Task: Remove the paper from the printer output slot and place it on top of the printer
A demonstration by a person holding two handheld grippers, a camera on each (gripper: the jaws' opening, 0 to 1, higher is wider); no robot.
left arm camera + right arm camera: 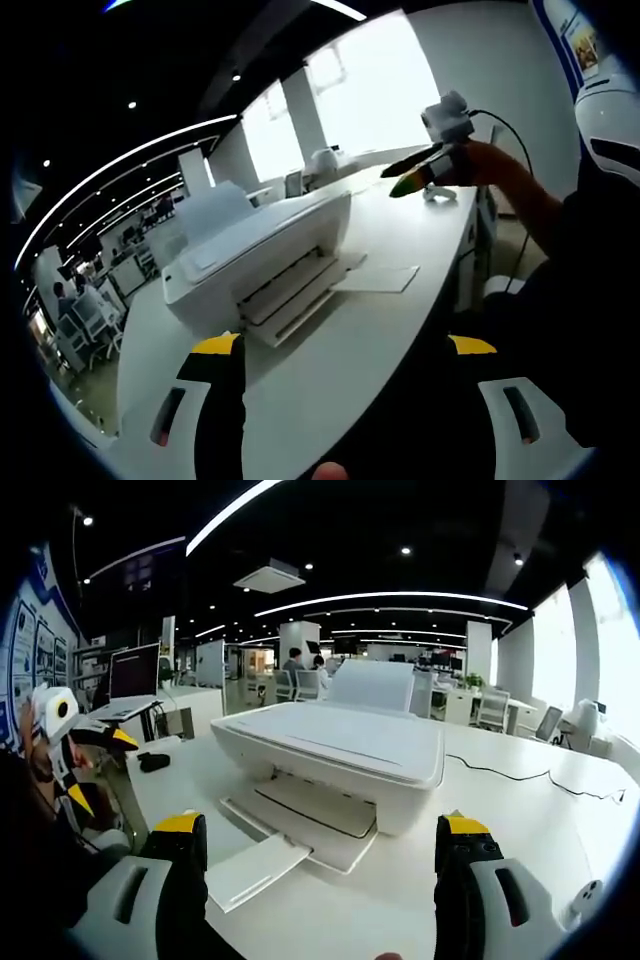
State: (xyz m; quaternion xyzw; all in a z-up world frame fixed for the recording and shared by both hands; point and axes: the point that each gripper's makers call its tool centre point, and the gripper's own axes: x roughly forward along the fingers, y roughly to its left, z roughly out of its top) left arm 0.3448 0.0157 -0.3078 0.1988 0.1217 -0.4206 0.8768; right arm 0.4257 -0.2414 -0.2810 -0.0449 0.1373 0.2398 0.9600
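On a white table (560, 830) sits the printer (340, 742) (office behind).

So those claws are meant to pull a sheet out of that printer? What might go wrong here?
Three risks, as I judge it:
1. The paper lies flat on the thin output tray, so a claw may pinch the tray too, or crease the sheet.
2. The sheet overhangs the tray's end, so a nudge might slide it onto the table.
3. A cable trails beside the printer; the right claw might snag it.
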